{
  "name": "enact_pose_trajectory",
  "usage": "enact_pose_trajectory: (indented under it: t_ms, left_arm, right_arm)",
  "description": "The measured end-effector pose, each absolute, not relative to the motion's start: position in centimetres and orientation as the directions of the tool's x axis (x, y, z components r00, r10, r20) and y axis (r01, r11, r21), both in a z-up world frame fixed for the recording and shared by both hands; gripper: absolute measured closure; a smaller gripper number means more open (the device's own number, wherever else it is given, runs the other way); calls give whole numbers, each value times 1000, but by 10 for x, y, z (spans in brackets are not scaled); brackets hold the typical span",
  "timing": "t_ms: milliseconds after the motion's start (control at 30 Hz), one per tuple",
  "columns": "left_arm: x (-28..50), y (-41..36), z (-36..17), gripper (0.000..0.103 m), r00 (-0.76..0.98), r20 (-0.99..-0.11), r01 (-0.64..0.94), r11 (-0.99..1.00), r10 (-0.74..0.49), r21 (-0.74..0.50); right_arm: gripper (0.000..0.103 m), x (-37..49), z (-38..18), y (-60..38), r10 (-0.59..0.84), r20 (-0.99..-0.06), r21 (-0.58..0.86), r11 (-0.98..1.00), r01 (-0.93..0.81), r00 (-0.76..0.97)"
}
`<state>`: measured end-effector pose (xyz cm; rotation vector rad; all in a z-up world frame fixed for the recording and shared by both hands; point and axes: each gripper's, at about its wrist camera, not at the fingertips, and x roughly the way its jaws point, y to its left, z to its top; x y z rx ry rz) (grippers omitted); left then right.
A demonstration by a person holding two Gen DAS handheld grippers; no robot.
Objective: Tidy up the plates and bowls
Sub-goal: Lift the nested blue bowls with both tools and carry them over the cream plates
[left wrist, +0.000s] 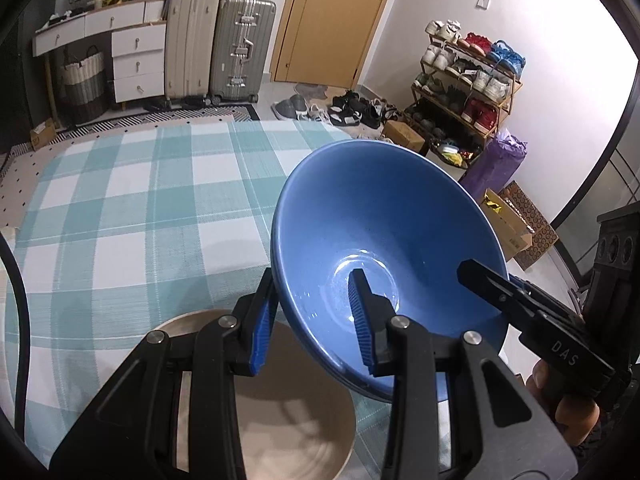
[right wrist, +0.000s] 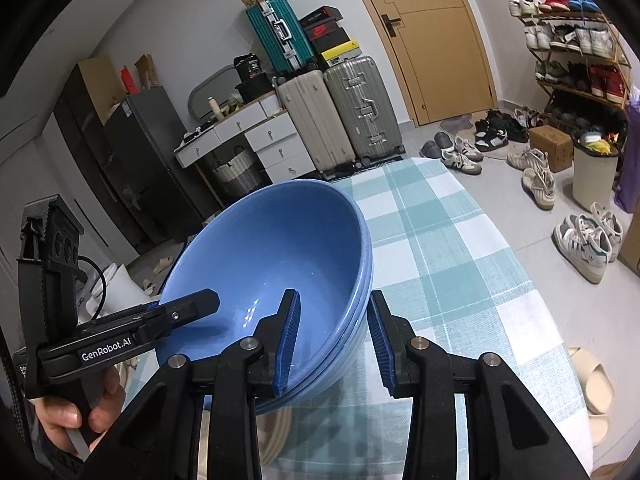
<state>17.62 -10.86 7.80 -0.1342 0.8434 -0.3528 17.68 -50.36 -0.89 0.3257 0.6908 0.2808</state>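
Left gripper (left wrist: 312, 320): clamped on rim of stacked blue bowls (left wrist: 384, 240) | Right gripper (right wrist: 334, 340): clamped on opposite rim | Bowls: 3 nested, tilted, held above the checked-cloth counter (left wrist: 120, 208) | Beige plate (left wrist: 288, 420): on counter, beneath the left gripper, just below the bowls

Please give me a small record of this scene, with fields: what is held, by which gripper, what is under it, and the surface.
held thing: stack of nested blue ceramic bowls, tilted, lifted off the table
left gripper: shut on the stack's rim, one finger inside, one outside
right gripper: shut on the opposite rim, likewise
below: beige round plate on the table
surface: teal and white checked tablecloth
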Motion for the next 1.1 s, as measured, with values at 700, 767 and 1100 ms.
enact_pose_trajectory:
  t_ms: [700, 767, 1100]
  left_arm:
    - [88, -56, 129, 71, 685, -678, 171, 963, -268, -207]
    - [83, -50, 130, 71, 689, -678, 161, 966, -257, -202]
    - [62, -17, 107, 71, 686, -697, 92, 975, -209, -202]
  right_arm:
    - [67, 142, 21, -450, 437, -542, 372, 891, -261, 718]
    - [67, 139, 19, -443, 448, -543, 373, 886, -275, 710]
    - [67, 136, 1, -408, 469, -572, 351, 882, -315, 673]
